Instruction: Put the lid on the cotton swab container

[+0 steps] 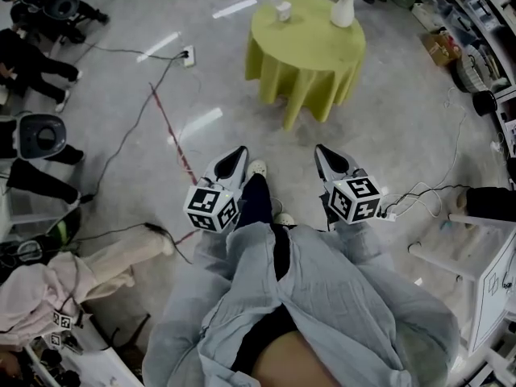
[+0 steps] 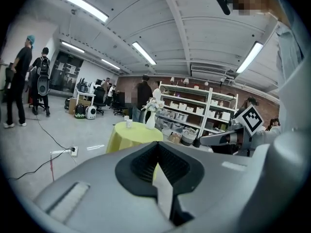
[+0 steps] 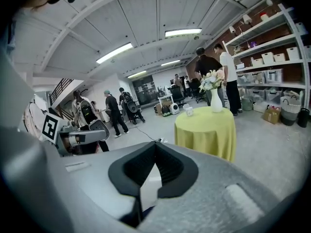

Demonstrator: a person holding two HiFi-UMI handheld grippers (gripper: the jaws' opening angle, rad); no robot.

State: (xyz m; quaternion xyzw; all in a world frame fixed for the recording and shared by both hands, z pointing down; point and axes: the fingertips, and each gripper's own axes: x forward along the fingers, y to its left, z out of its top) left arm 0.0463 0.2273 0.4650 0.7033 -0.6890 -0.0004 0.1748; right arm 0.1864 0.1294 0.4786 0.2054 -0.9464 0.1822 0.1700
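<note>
**Grey floor, desk well ahead: both tongs shut, nothing held**

Head view: grey lab floor (image 1: 387, 127) w/ cables (image 1: 171, 127) across it. A round yellow-green desk (image 1: 310, 51) stands well ahead of the person. On its left side sits a small clear pot, prob. the cotton swab container (image 1: 282, 10). A white vase (image 1: 343, 10) stands to its right, apart from it. The lid is too small to make out, so I can't tell if it's on the pot or beside it. Left tongs (image 1: 236, 156) and right tongs (image 1: 321, 153) hang low on either side of the legs (image 1: 256, 204), tips fwd toward the desk. I'd judge that a carrying pose, since nothing is within reach.

Left gripper view: jaws are together at the tips, w/ nothing btw them. There's no reason to open them this far from the work. The camera looks out over the room, so desk (image 2: 131, 136), container (image 2: 128, 123) and vase (image 2: 150, 118) sit small above the tongs. The right tongs' marker cube (image 2: 251, 119) shows at the right, level w/ this one. Shelving (image 2: 187, 108) lines the back wall.

Right gripper view: jaws likewise closed on nothing. Desk (image 3: 206, 130) is right of centre, w/ the container (image 3: 189, 111) left of the vase (image 3: 216, 101). People (image 3: 114, 113) stand well behind.

Judgement: task not begun. Next step calls for walking up to the desk, then opening one pair of tongs for the lid, w/ the other prob. steadying the pot. The vase is close enough to mind on approach.
</note>
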